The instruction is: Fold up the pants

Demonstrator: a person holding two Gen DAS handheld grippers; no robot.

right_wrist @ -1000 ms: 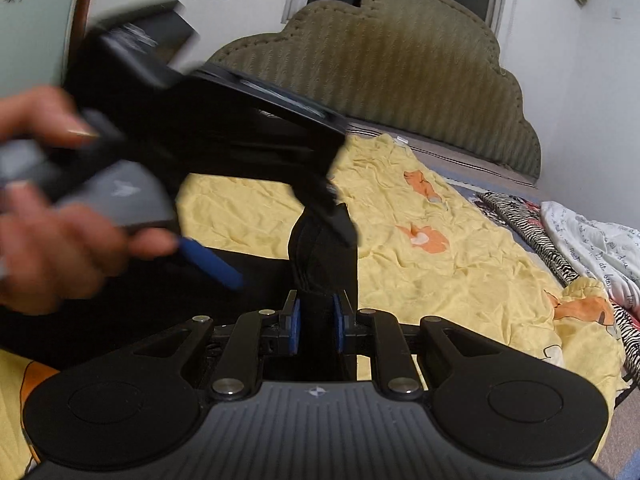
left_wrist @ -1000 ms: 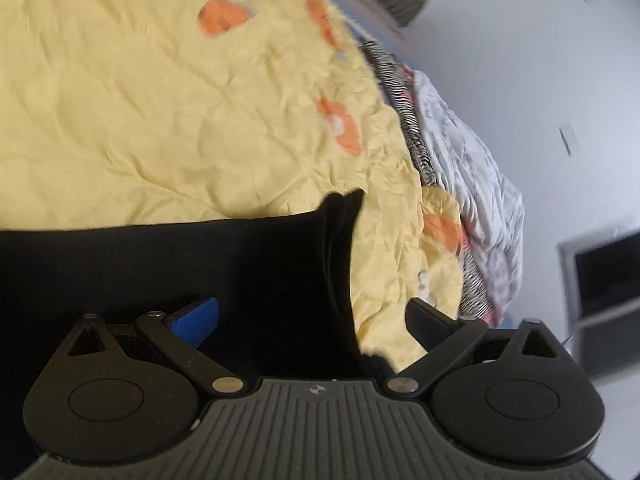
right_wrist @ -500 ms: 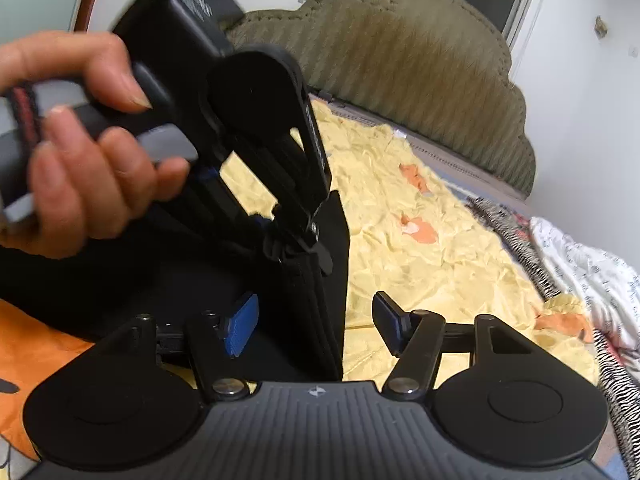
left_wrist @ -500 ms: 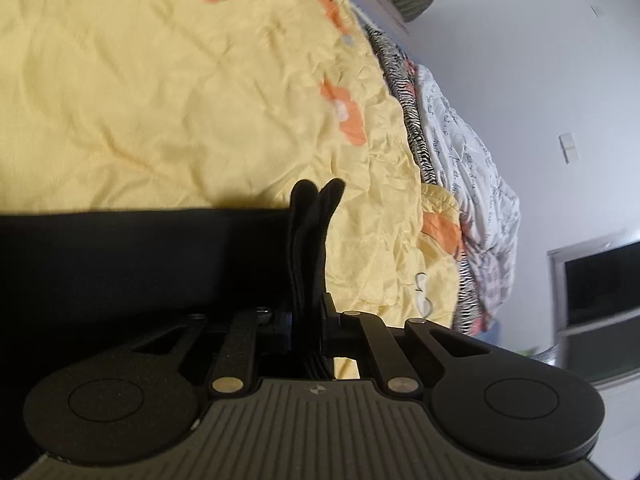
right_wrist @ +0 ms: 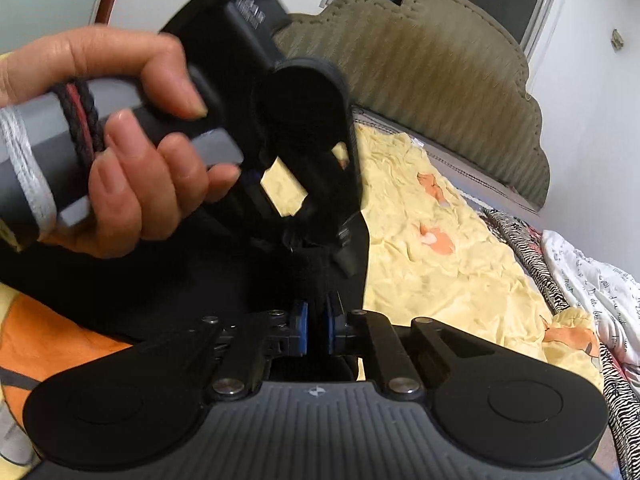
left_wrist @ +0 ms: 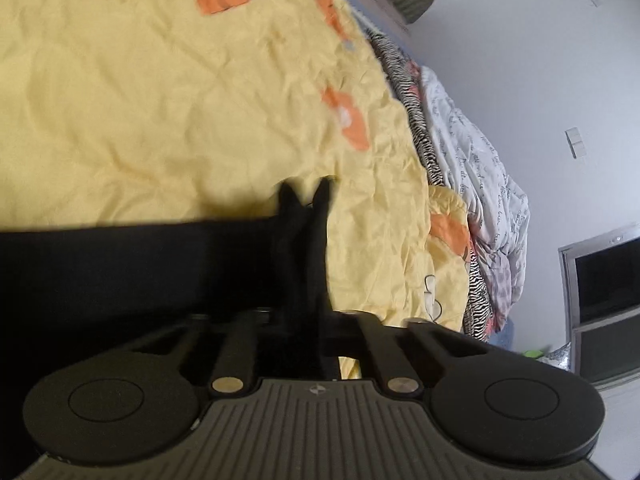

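Note:
Black pants lie across a yellow bedsheet. My left gripper is closing its jaws on a bunched edge of the pants, and the fabric sticks up between the fingers. In the right wrist view, my right gripper is also closing, its blue pads pinching a fold of the pants just below the left one. A person's hand holds the left gripper just above and in front of the right gripper, on the same edge.
An olive padded headboard stands at the far end of the bed. A zebra-striped blanket and a white printed quilt are piled along the bed's right side. Beyond them are a white wall and a dark screen.
The left gripper went from wide open to closed on the pants edge. The right gripper let go, opened, then closed again on the fabric lower down, with the left gripper now right in front of it.

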